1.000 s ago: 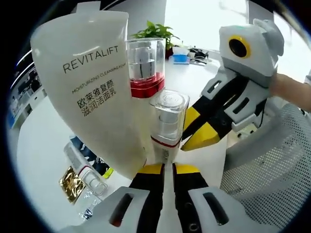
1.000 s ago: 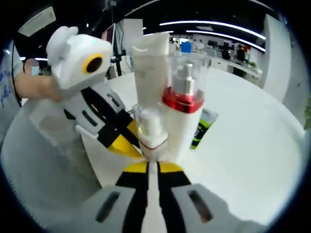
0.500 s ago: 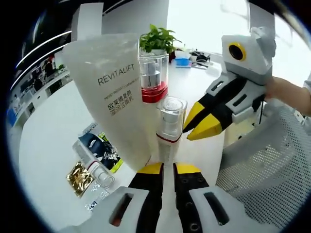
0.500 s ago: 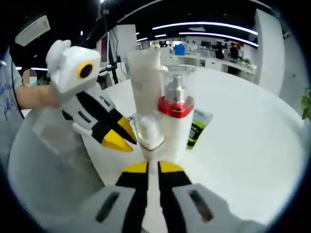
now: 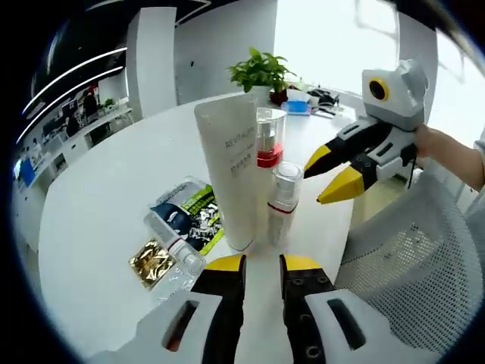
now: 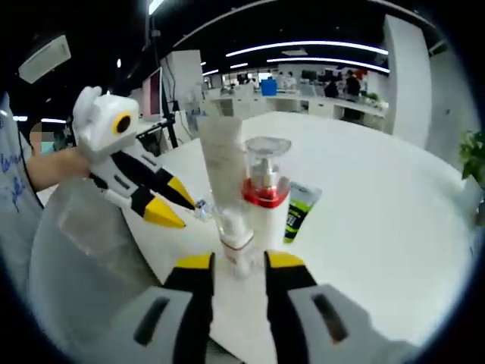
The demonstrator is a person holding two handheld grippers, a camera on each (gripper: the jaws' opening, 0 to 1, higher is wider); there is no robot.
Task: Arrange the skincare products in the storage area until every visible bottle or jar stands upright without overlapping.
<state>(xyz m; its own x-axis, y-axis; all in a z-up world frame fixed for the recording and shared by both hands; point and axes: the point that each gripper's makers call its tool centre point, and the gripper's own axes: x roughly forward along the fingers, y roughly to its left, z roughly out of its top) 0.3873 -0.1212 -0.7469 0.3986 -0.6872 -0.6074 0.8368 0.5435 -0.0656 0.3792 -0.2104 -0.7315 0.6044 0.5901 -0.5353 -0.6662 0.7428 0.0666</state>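
Standing upright on the white round table (image 5: 91, 220): a tall white tube (image 5: 231, 178), a pump bottle with a red collar (image 5: 267, 140) behind it, and a small pump bottle (image 5: 283, 201) in front. The three stood close together near the table edge; whether they touched could not be told.

Lying flat: a green and black tube (image 5: 189, 220), a small clear bottle (image 5: 173, 243) and a gold sachet (image 5: 151, 262), grouped just beside the tall white tube and partly overlapping.

Left gripper (image 5: 261, 265): jaws apart, empty, short of the small pump bottle.

Right gripper (image 6: 236, 262): jaws apart, empty, small pump bottle just ahead.

Progress, as judged: three items set upright; the lying items were left to stand and separate.
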